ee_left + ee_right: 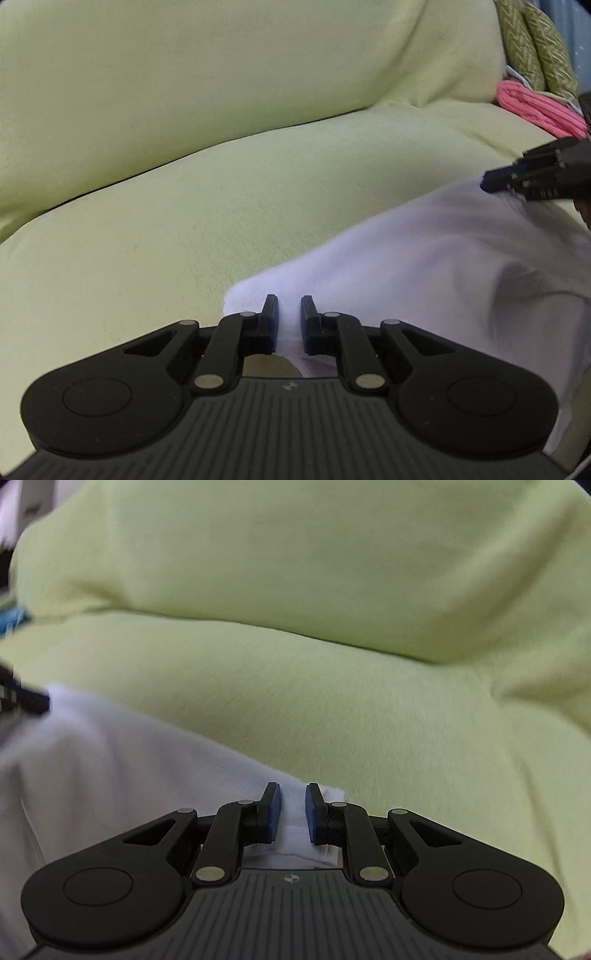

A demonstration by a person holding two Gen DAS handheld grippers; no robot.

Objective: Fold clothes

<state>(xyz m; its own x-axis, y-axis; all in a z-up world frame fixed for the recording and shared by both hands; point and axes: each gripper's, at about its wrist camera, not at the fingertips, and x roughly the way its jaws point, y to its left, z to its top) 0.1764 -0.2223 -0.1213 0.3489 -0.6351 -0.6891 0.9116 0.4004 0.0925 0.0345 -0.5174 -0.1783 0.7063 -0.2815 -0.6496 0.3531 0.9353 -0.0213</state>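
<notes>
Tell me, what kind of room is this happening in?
Most likely a living room at home. The white garment hangs over a sofa draped in a yellow-green cover, with a plump back cushion behind it, and a woven cushion and pink fabric sit at the far end.

1. Sofa: pale yellow-green, plain.
2. Garment: white, plain.
3. Grippers: black, with blue pads.
4. Cloth: pink.
5. Cushion: olive-green, woven pattern.
</notes>
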